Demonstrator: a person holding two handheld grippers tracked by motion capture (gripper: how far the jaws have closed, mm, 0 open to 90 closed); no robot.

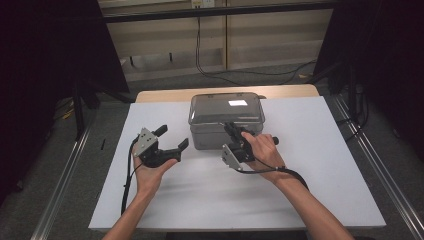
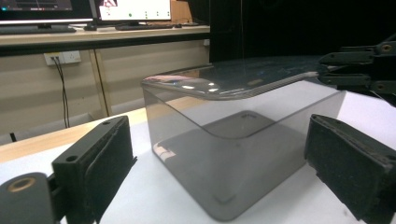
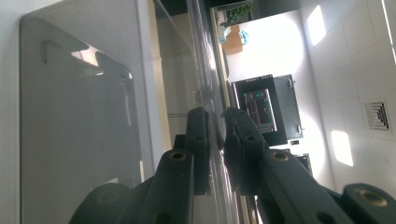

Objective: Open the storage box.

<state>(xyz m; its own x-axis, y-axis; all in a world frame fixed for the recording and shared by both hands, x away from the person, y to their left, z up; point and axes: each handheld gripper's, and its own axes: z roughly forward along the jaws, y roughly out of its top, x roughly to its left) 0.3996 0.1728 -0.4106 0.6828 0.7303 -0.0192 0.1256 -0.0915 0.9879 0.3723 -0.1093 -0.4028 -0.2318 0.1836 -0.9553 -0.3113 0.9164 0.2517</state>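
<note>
a smoky grey translucent plastic box with a clear flat lid [image 1: 226, 120] sits near the far middle of the white tabletop [image 1: 310, 190]. the right gripper [image 1: 234, 133] is at the box's near edge, its fingers [image 3: 201, 149] pinched shut on the thin overhanging rim of the lid. the left gripper [image 1: 172, 138] hovers just left of the box, apart from it, its fingers [image 2: 109, 163] spread wide with nothing between them. the box looks light, rigid and empty, with smooth glossy walls that would likely slip under a squeeze. the lid rim seems thin and a little flexible, so it is the best hold for lifting the lid, while the free gripper steadies the box's side wall.
</note>
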